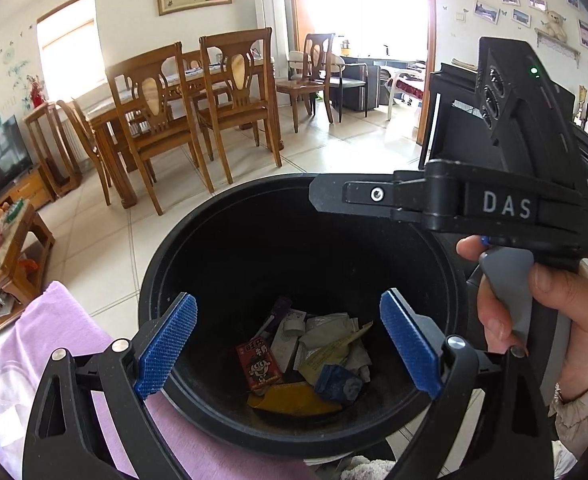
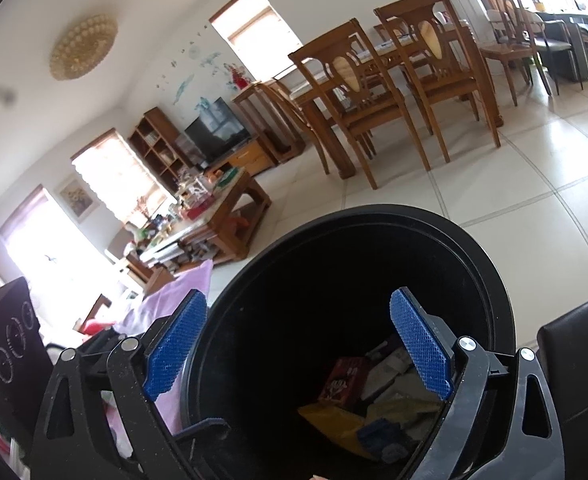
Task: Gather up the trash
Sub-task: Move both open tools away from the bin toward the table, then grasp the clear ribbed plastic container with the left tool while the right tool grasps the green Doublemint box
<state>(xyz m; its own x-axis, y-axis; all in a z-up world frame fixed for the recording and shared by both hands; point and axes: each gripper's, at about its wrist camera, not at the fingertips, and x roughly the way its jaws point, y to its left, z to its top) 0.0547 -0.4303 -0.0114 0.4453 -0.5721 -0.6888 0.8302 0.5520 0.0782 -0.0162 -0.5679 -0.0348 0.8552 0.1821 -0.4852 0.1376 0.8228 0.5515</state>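
Note:
A round black trash bin (image 1: 165, 264) stands on the tiled floor below both grippers; it also shows in the right wrist view (image 2: 374, 216). Several pieces of trash lie at its bottom: a red snack packet (image 1: 258, 366), a yellow wrapper (image 1: 294, 398), a blue crumpled piece (image 1: 340, 384) and white papers (image 1: 326, 328). My left gripper (image 1: 289, 346) is open and empty over the bin's mouth. My right gripper (image 2: 298, 346) is open and empty over the bin too; its body (image 1: 506, 196) shows at the right of the left wrist view.
A purple cloth (image 1: 41, 344) lies left of the bin. A cluttered wooden coffee table (image 2: 221, 216) stands further left. A dining table with wooden chairs (image 1: 181, 108) is behind the bin. A dark seat (image 2: 578, 360) is at the right.

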